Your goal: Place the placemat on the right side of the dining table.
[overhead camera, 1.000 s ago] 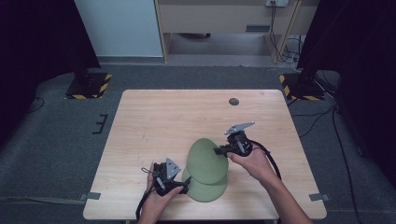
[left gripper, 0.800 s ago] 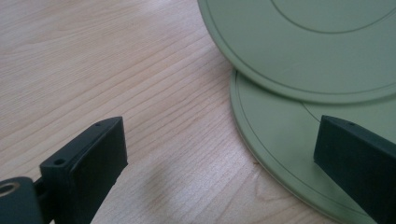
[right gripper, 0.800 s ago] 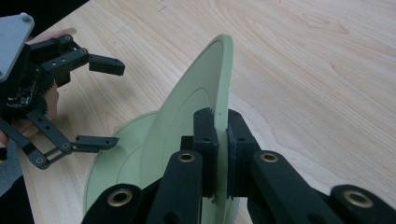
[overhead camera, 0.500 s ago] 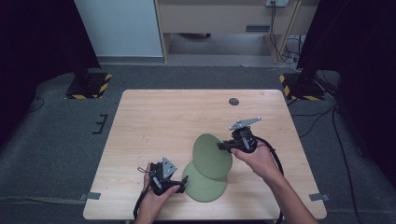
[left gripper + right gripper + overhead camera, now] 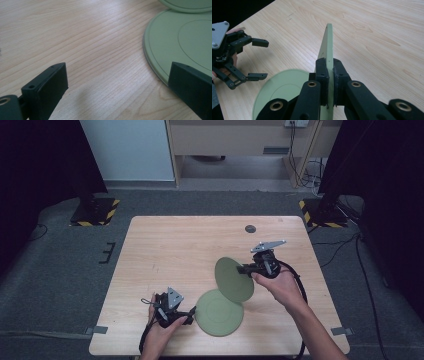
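In the high view my right gripper sits right of centre in the frame, its fingers clamped on the rim of a green plate that I hold up off the wooden worktop, tilted on edge with its face turned toward the left of the frame. In the right gripper view that lifted plate runs edge-on straight up from between my two black fingers, which press against both of its faces, low in the middle of the frame.

A second green plate lies flat on the worktop in the lower middle of the high view, just under the lower edge of the lifted one; whether the two touch I cannot tell. My left gripper rests at the lower left of it, fingers spread apart and holding nothing. In the left gripper view the flat plate fills the right side of the frame, its rim passing just in front of my right-hand finger, while the other finger stands well apart at the lower left over bare wood. The right gripper view shows the same flat plate at lower left with the left gripper open beside it.

A small dark round disc lies on the worktop in the upper part of the high view, well apart from both plates
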{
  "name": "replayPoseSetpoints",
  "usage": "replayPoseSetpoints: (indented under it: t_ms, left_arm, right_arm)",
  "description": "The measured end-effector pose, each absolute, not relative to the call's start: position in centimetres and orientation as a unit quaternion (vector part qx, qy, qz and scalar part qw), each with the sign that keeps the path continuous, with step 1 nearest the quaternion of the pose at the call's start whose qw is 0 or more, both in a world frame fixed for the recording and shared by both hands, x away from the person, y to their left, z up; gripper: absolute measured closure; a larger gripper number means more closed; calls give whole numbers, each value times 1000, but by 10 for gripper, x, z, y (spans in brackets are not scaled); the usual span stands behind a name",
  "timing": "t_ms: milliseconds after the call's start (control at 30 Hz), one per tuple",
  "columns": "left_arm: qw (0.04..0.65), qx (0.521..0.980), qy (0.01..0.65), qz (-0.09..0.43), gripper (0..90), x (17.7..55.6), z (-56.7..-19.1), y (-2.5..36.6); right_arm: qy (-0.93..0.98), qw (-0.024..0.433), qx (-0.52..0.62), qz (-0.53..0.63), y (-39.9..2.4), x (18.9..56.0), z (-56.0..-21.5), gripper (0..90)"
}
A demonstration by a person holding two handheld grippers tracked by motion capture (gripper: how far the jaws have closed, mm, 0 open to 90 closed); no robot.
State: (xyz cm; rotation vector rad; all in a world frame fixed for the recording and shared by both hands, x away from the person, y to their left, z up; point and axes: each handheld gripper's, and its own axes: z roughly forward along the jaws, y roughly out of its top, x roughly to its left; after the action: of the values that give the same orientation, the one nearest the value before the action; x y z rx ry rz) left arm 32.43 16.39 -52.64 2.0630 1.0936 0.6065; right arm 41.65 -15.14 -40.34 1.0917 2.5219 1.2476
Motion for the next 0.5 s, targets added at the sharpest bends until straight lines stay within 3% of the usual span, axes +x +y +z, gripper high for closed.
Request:
replayPoseSetpoints:
  t_ms: [500]
  left_arm:
    - [356,787,444,238,23,328,-527,180]
  right_arm:
    - [820,78,374,426,-156,424,-394,857]
